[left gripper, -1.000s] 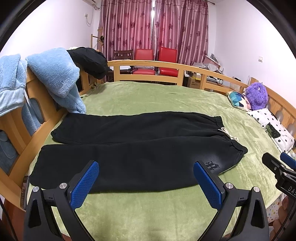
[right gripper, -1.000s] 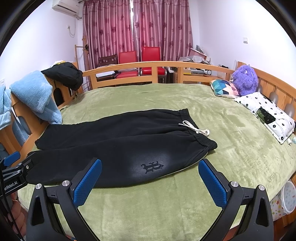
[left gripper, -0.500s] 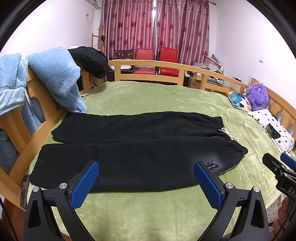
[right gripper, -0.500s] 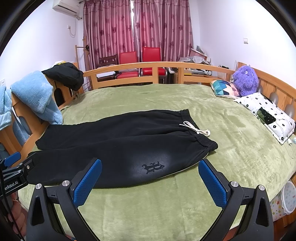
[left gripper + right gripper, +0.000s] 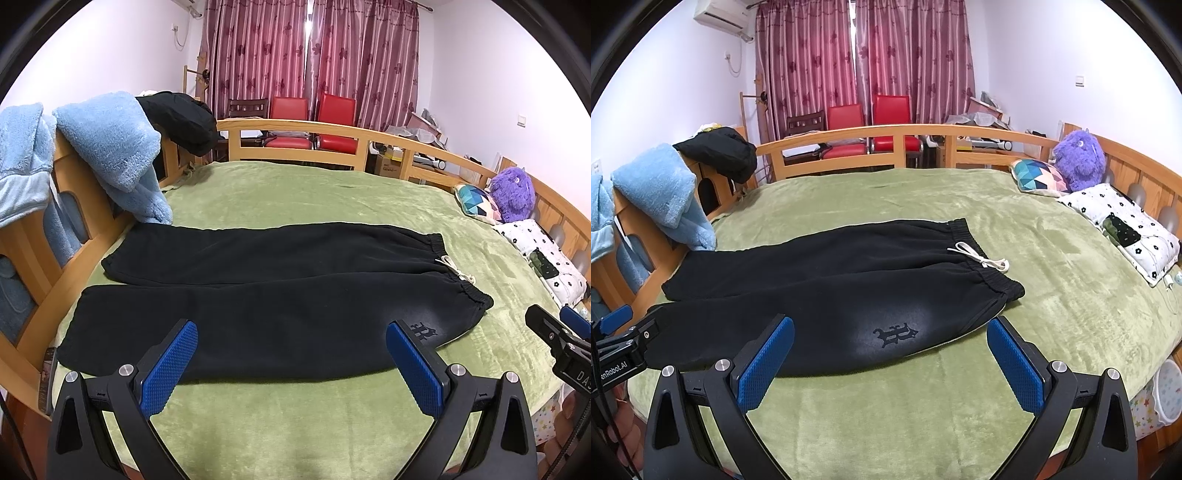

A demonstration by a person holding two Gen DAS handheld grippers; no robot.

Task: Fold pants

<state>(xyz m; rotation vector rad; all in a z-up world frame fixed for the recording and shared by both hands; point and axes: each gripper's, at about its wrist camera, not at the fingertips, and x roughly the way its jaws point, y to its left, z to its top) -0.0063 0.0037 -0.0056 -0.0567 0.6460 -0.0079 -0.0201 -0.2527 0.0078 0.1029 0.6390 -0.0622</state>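
With both hand-held grippers (image 5: 291,354) (image 5: 890,350) spread wide and empty, pinch the black sweatpants (image 5: 258,299) at the lower-frame hem and waistband (image 5: 997,284), lifting evenly.

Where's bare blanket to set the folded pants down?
Free: the wide green blanket between the pants and the far rail, and the near strip before both grippers. Crowded: the pillows and purple plush on the right, blue fleece on the left.
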